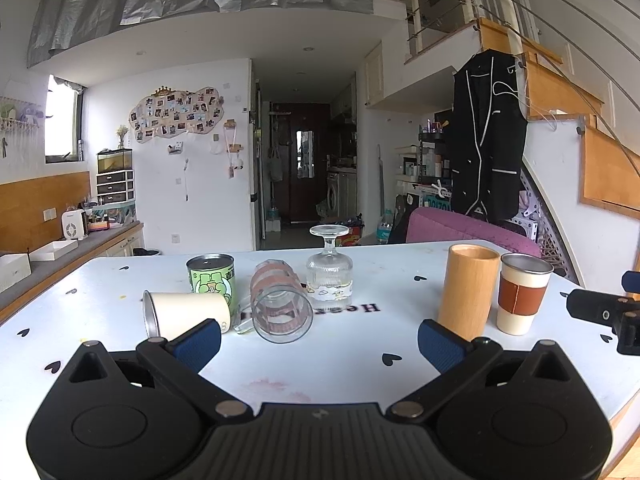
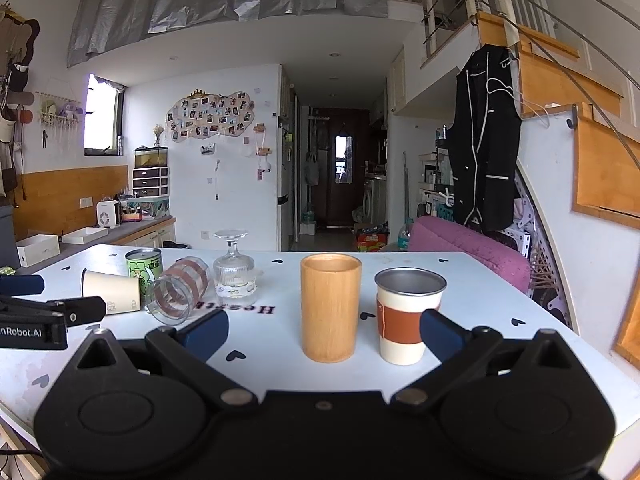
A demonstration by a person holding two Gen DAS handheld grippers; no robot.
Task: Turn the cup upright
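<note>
Two claws wide open, empty: left claw (image 1: 319, 343), right claw (image 2: 325, 335). Green can (image 1: 211, 279) behind toppled cream cup (image 1: 188, 317); glass mug (image 1: 280, 307) beside.

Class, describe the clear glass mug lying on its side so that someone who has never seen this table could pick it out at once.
Start at the white table printed with small black hearts. Near its middle, a row runs from a green tin to an upside-down stemmed glass. Between them lies the glass mug: clear, ringed with reddish-brown bands, open mouth toward the camera, unlike the opaque cream cup lying beside it.
</note>
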